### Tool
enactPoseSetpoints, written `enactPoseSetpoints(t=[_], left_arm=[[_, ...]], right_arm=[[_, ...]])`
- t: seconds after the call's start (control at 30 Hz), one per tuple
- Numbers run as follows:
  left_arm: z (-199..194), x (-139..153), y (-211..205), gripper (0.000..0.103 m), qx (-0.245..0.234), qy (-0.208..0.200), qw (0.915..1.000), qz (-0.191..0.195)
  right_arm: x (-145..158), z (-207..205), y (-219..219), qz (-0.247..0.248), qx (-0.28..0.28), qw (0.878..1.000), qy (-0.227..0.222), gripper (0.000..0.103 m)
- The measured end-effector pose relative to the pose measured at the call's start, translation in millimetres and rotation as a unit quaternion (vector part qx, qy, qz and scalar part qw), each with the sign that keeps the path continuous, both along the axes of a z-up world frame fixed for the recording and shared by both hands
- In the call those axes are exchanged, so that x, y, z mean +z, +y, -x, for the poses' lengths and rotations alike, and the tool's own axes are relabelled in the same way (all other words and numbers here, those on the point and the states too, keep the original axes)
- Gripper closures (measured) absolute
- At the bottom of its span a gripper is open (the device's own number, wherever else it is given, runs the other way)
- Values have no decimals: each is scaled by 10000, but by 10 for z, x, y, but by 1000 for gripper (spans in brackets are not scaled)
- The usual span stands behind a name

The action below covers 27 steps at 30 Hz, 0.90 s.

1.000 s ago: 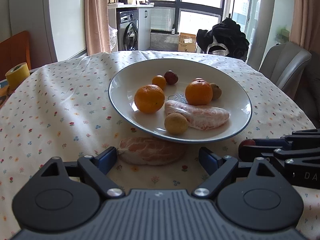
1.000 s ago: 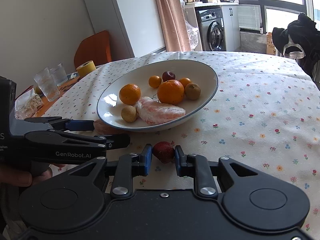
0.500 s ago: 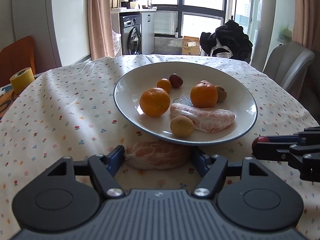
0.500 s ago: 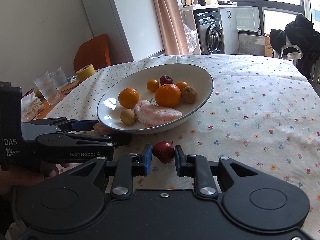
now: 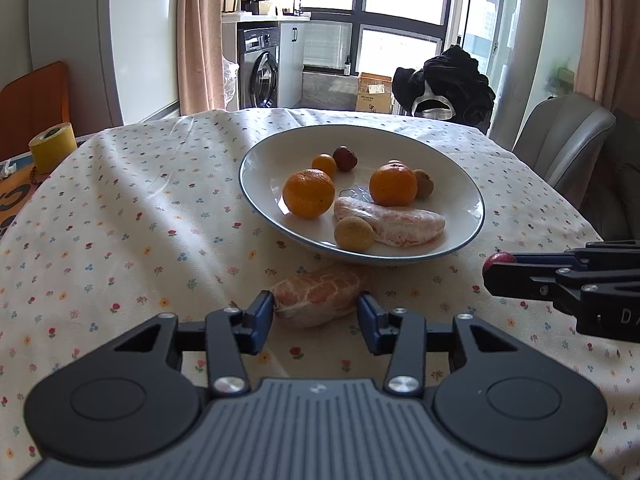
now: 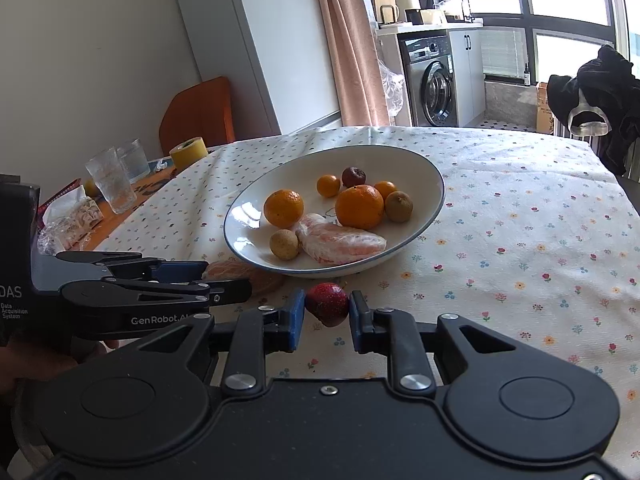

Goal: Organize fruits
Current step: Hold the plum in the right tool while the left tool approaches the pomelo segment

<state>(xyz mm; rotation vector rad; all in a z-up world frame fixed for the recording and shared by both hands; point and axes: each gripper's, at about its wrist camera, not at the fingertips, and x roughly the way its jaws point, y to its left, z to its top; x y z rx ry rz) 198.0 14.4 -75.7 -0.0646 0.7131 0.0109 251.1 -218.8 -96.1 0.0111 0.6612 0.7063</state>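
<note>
A white plate (image 5: 264,160) (image 6: 432,172) holds two oranges, small round fruits and a peeled pomelo segment (image 5: 394,222) (image 6: 340,242). My left gripper (image 5: 316,322) is shut on a second peeled pomelo segment (image 5: 320,294) and holds it just in front of the plate; it shows partly behind the left gripper in the right wrist view (image 6: 236,270). My right gripper (image 6: 326,314) is shut on a strawberry (image 6: 327,304) and holds it above the cloth near the plate's front rim. The strawberry also shows in the left wrist view (image 5: 498,260).
The table has a floral cloth (image 5: 120,232). A yellow tape roll (image 5: 52,146) (image 6: 188,150), two glasses (image 6: 112,184) and wrapped snacks (image 6: 72,216) sit at the left edge. A grey chair (image 5: 564,136) stands at the far right.
Both grippers have risen, each keeping its fruit. The left jaws have closed from wide apart onto the pomelo segment and lifted it. The plate looks farther and lower in both views.
</note>
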Motion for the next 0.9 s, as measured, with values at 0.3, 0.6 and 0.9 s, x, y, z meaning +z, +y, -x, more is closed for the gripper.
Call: enactPoseSetpoints(t=[0.3,0.6,0.9], left_arm=[[83,-15,-44,56,-198,204,9996,-37],[-89,-92,-107,40,-274,134,9992,-264],[-244,-106,-95,35,-395,15,9985,-386]], right_arm=[[10,69,18,-23,40,10000,-21,81],[-15,15,-43,-18,-54,10000,10,81],[-89,-68,-104,-22,-141,9999,92,81]])
